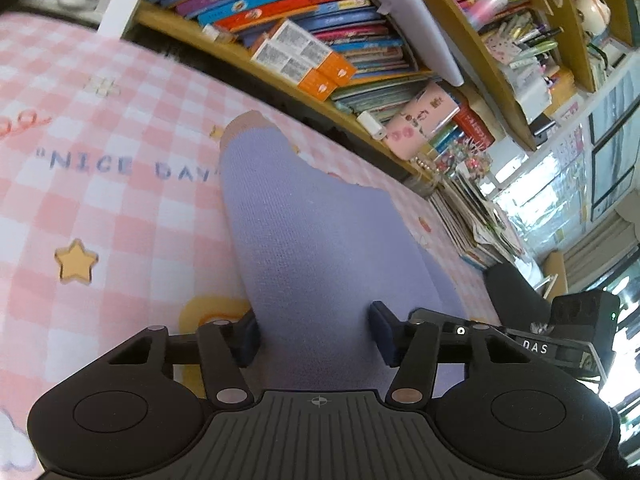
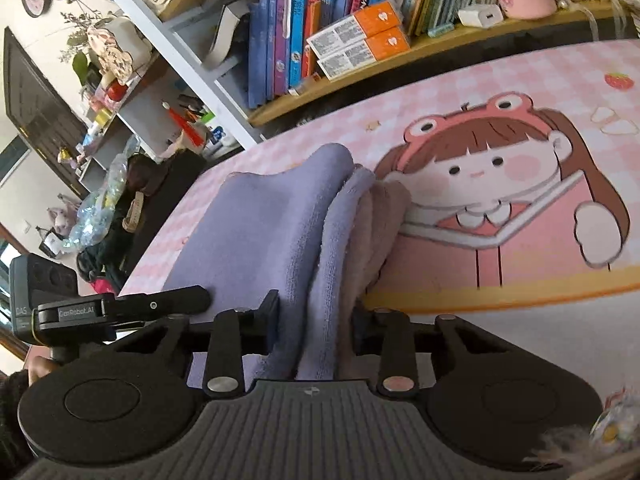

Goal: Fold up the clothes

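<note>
Nearest to the right wrist camera, the right gripper (image 2: 314, 320) stood narrow, its two pads pressing a bunch of layered cloth between them. In the left wrist view the left gripper (image 1: 312, 332) was wider, and the lilac garment (image 1: 304, 240) filled the gap from one pad to the other; the pads seemed to touch the cloth on both sides, so I judged it as gripped, though less tightly.

From both jaws the garment ran straight away, with its long axis along the fingers and pointing to the far side of the table. The two grippers were close beside each other at its near end, so neither arm was clearly nearer.

The garment looked like soft knit, lilac outside with a beige-pink cuff (image 1: 246, 122) at the far tip, and beige-pink layers (image 2: 380, 232) on its right side. It lay on the pink checked mat (image 1: 100, 208), already gathered in several layers. Behind it stood the bookshelf (image 2: 320, 32).
</note>
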Demonstrator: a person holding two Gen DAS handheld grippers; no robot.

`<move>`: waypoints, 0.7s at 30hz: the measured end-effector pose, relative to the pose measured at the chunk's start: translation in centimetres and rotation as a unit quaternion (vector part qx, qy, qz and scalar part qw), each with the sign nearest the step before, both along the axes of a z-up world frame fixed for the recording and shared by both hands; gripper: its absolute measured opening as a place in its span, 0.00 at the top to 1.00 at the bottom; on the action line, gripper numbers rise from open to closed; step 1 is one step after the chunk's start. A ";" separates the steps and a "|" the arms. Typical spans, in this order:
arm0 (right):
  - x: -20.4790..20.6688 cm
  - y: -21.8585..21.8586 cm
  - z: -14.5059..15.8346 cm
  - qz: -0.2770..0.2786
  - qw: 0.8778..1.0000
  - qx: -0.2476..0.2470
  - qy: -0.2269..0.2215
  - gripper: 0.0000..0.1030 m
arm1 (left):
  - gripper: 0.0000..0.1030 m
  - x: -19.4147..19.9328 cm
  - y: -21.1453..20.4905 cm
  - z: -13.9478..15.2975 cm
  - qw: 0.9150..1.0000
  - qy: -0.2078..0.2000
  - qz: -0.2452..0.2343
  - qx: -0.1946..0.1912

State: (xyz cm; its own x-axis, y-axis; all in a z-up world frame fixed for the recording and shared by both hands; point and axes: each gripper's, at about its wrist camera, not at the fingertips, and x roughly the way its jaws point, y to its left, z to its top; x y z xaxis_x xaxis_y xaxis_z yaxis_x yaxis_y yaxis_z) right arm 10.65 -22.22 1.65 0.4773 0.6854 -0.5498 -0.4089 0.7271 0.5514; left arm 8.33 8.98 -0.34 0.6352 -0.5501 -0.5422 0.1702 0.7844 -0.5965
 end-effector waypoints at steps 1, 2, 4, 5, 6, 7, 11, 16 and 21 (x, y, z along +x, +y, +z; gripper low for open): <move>0.3 0.2 0.1 0.001 1.000 -0.003 -0.005 0.71 | 0.48 0.3 0.0 0.3 1.000 -0.005 -0.001 0.004; 0.7 0.4 0.3 0.002 1.000 -0.005 -0.009 0.71 | 0.48 0.6 0.0 0.7 1.000 -0.011 -0.002 0.010; 1.6 0.8 0.7 0.002 1.000 -0.008 -0.020 0.71 | 0.48 1.4 0.0 1.3 1.000 -0.024 -0.003 0.019; 2.1 1.0 1.0 0.003 1.000 -0.009 -0.027 0.71 | 0.48 1.9 0.1 1.6 0.999 -0.031 -0.004 0.023; 2.5 1.2 1.3 0.003 0.999 -0.011 -0.035 0.71 | 0.48 2.4 0.1 1.9 0.999 -0.038 -0.003 0.025; 3.0 1.5 1.5 0.003 0.999 -0.012 -0.043 0.71 | 0.48 2.9 0.3 2.0 0.999 -0.042 -0.002 0.024; 5.6 2.5 2.4 0.002 0.997 -0.013 -0.071 0.71 | 0.48 5.4 0.9 2.5 0.998 -0.057 0.007 0.025; 9.3 4.3 2.6 0.000 0.995 -0.021 -0.093 0.71 | 0.48 8.7 1.8 2.7 0.996 -0.073 0.020 0.036; 12.5 5.6 2.1 -0.021 0.995 -0.029 -0.098 0.71 | 0.48 12.1 2.0 2.5 0.993 -0.096 0.025 0.071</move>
